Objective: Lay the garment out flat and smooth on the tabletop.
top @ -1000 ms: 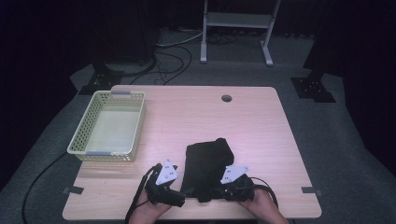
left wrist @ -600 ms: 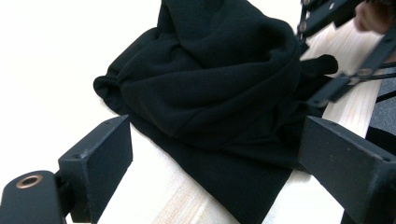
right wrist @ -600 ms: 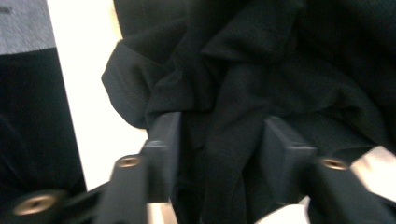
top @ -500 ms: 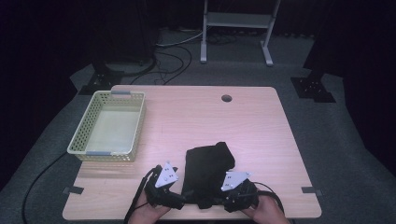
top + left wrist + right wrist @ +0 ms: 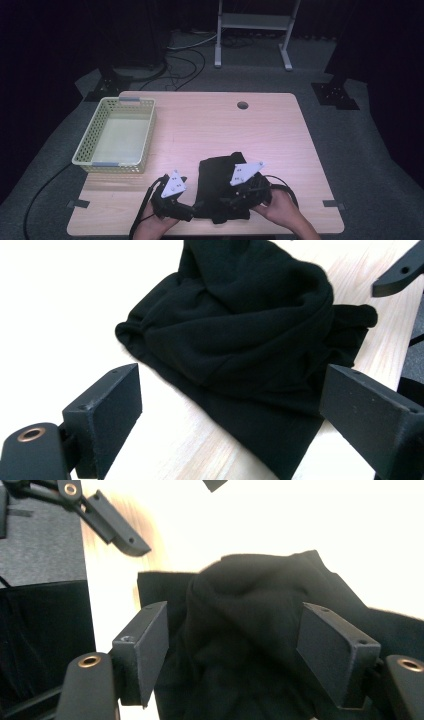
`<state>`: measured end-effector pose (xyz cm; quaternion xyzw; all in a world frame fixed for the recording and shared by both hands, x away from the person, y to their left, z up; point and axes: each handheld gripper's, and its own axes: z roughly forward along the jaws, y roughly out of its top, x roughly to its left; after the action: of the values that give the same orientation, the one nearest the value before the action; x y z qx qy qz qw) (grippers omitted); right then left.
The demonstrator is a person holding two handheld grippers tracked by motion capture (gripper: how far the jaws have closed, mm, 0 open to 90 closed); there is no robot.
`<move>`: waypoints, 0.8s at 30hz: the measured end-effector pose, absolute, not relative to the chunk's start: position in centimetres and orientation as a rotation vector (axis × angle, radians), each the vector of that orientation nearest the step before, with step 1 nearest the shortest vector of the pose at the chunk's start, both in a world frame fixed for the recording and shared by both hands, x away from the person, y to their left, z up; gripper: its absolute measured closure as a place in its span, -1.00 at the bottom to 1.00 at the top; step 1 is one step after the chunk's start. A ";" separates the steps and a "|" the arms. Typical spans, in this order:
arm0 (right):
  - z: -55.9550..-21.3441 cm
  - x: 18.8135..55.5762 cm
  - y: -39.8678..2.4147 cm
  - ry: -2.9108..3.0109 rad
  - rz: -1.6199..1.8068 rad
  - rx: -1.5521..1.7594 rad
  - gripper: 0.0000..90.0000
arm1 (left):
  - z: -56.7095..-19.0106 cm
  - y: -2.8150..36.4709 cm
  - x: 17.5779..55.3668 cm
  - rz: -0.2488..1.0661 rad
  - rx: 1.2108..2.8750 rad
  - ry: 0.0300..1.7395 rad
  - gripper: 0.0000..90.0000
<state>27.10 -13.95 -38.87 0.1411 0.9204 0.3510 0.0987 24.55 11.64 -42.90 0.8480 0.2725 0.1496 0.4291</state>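
The worktop (image 5: 210, 130) is a big, pale wooden board with a small round hole (image 5: 242, 105) near its far edge. On its left side sits a yellow basket (image 5: 84, 145) with lots of little holes in its walls. The basket is open on top, and nothing can be seen inside it but its pale floor. It stands well apart from the black cloth (image 5: 220, 187), which lies in a soft, folded heap on the worktop near the front edge, between the two hands. No part of the cloth is in the basket. The right gripper (image 5: 231, 198) is over the right part of the cloth. Its jaws have just been opening, and in the right gripper view they stand wide with the bunched cloth (image 5: 250, 640) between them, but they do not squeeze it. The left gripper (image 5: 196, 206) is low at the left edge of the cloth. In the left gripper view its jaws are wide too, one on each side of the front of the cloth (image 5: 240, 350), and they do not press on it. A grey three-cornered plate sits on top of each gripper.
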 end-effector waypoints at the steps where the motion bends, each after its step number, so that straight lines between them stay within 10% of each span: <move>1: -39.0 27.5 -13.4 2.739 1.036 0.407 -0.35 | -42.9 11.8 24.6 0.371 2.116 0.684 -0.80; 24: -41.9 29.8 -11.3 2.808 0.954 0.355 0.71 | -43.6 12.2 25.4 0.345 2.135 0.711 -0.80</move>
<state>29.79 -11.29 -41.93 0.1184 0.9374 0.3184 0.0772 25.44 12.22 -43.61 0.8514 0.2837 0.1374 0.4192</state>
